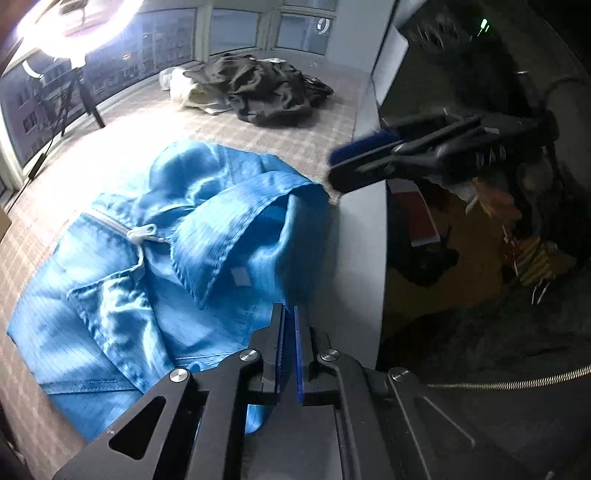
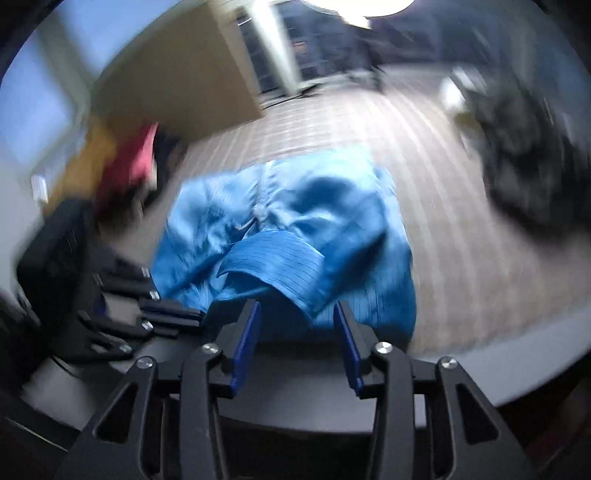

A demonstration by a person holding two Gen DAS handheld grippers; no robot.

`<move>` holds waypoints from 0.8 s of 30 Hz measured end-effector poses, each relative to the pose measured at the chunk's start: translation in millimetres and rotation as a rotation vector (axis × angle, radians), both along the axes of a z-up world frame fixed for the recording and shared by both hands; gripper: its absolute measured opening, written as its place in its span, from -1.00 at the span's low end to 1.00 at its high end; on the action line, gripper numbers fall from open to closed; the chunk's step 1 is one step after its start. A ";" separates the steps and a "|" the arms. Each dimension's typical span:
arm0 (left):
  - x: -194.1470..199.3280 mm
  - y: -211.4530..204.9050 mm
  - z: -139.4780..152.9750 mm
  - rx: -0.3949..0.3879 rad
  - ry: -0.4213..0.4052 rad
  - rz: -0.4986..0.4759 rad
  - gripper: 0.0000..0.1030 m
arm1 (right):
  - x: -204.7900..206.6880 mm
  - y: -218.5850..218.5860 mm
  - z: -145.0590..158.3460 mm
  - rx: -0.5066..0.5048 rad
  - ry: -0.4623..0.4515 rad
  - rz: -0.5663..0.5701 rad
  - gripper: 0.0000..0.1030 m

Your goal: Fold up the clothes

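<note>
Left tongs (image 1: 290,314) clenched empty at blue jacket (image 1: 155,258) edge; right tongs (image 2: 297,314) released just before it

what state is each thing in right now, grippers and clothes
left gripper: shut, jaws nearly together at the garment's edge, no clear fold of cloth seen between them
right gripper: open, nothing between its pads
blue garment: crumpled on the checked surface, not folded, collar turned out
zipper: closed up to the pull
dark clothes pile: heaped, unfolded
ring light: on
</note>
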State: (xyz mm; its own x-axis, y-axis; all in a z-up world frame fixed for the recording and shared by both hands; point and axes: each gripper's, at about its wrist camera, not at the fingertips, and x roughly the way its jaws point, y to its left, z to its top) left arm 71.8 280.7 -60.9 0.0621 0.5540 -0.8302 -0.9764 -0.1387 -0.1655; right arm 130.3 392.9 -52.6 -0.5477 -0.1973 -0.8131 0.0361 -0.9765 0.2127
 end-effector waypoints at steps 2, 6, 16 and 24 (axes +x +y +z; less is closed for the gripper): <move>-0.5 -0.7 3.2 -0.008 0.016 0.003 -0.94 | -7.0 -17.4 1.2 0.081 0.001 0.080 -0.20; -9.6 -5.4 13.6 -0.023 0.046 0.027 -0.82 | -12.2 -19.9 -8.9 0.218 0.016 0.138 -0.19; -2.7 7.4 -3.7 -0.035 -0.018 0.114 -0.72 | -29.0 17.7 -20.6 0.162 -0.037 0.251 -0.34; 5.7 29.3 -30.4 -0.141 0.148 0.247 -0.99 | -43.7 10.2 -25.1 0.160 -0.038 0.410 -0.90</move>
